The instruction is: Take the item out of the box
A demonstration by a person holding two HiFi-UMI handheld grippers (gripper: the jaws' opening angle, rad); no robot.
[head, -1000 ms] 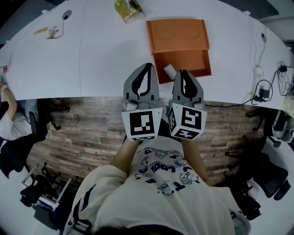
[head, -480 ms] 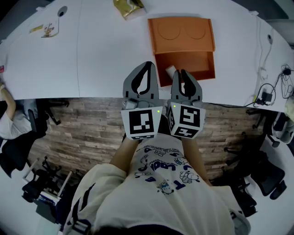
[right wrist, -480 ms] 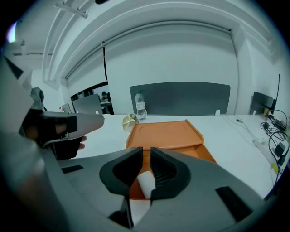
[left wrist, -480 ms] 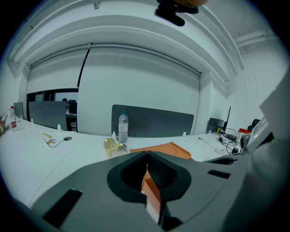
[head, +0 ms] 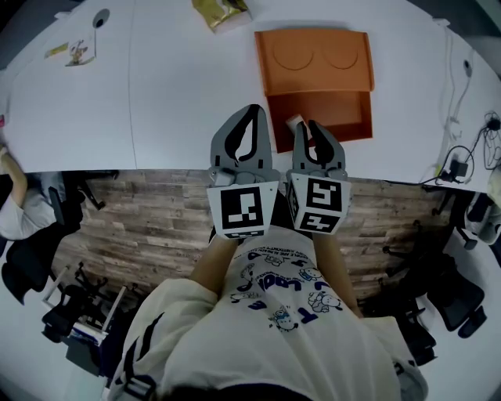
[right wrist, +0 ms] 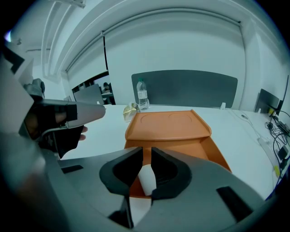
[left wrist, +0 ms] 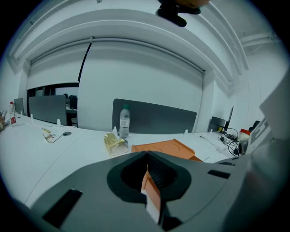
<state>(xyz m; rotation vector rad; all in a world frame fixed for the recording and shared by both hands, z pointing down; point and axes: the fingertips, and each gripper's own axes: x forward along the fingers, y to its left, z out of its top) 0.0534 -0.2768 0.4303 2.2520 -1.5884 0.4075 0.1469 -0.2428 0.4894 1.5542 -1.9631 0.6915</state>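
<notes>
An orange box [head: 318, 114] stands open on the white table [head: 180, 94], its lid [head: 313, 52] laid flat behind it. A white cylindrical item [head: 294, 123] lies in the box's near left corner. My right gripper [head: 308, 125] is shut and holds nothing, with its tips just right of the item. In the right gripper view the item [right wrist: 147, 180] shows through the slit of my right gripper [right wrist: 147, 152], in front of the box [right wrist: 181, 142]. My left gripper [head: 250, 111] is shut and empty over the table, left of the box. Its tips [left wrist: 146, 156] meet, and the box [left wrist: 170, 148] lies beyond them.
A gold packet [head: 221, 12] lies at the table's far side, next to a water bottle [left wrist: 124, 121]. Cables and a plug [head: 458, 153] sit at the right end. The table's near edge [head: 117, 166] runs under both grippers. A seated person [head: 12, 196] and chairs are at the left.
Both grippers stay side by side and shut at the table's edge. The head view has shifted, so the box now sits a little further right in the picture.
</notes>
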